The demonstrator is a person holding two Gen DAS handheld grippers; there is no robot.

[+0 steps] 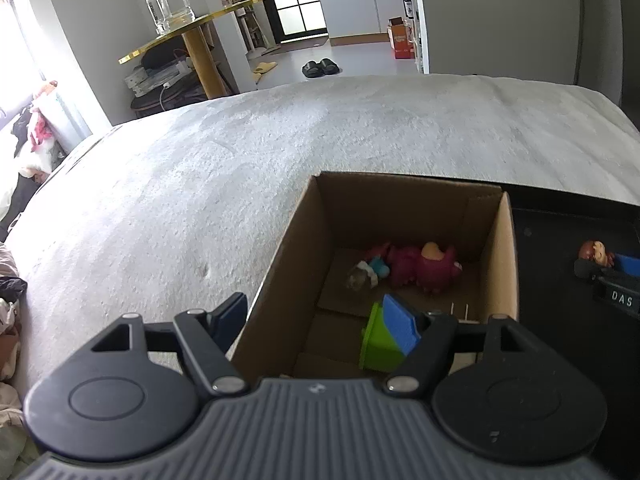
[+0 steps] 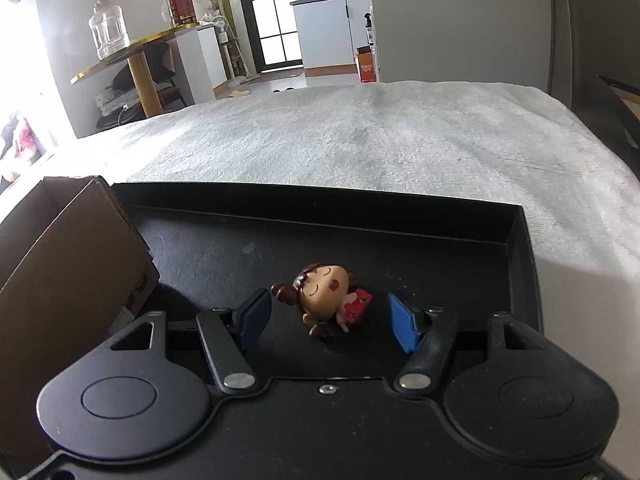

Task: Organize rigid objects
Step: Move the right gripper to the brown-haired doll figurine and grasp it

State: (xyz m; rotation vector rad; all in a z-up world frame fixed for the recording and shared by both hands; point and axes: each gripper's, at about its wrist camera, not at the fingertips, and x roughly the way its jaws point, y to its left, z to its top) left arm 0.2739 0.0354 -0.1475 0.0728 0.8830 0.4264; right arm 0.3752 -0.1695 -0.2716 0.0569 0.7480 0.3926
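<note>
- Right claw (image 2: 328,318): fingers apart, nothing clamped. The doll (image 2: 326,300) lies between the blue pads (image 2: 402,326), touching neither.
- Doll sits on the floor of the black tray (image 2: 520,240), near its front edge. It lies on its back, face up. Long axis runs roughly across the gap, tilted: head with hair buns toward the left pad, red dress and feet toward the right pad and slightly nearer the camera.
- To grip well: I'd roll the wrist a bit so the pads close across the big head rather than end to end. Head is round and hard, so likely to squirt out if pinched off-centre. Come low so the pad tips nearly meet the tray floor.
- Left claw (image 1: 320,324): fingers apart, gripping nothing. It hangs over the near wall of the cardboard box (image 1: 506,248), left pad outside, right pad inside beside a green cup (image 1: 378,346); contact with the cup I can't tell.
- Box already holds the cup, a magenta toy (image 1: 424,266) and a small blue-and-white figure (image 1: 370,270).
- Box stands just left of the tray, touching or nearly so; both on a grey-covered bed (image 2: 360,140).
</note>
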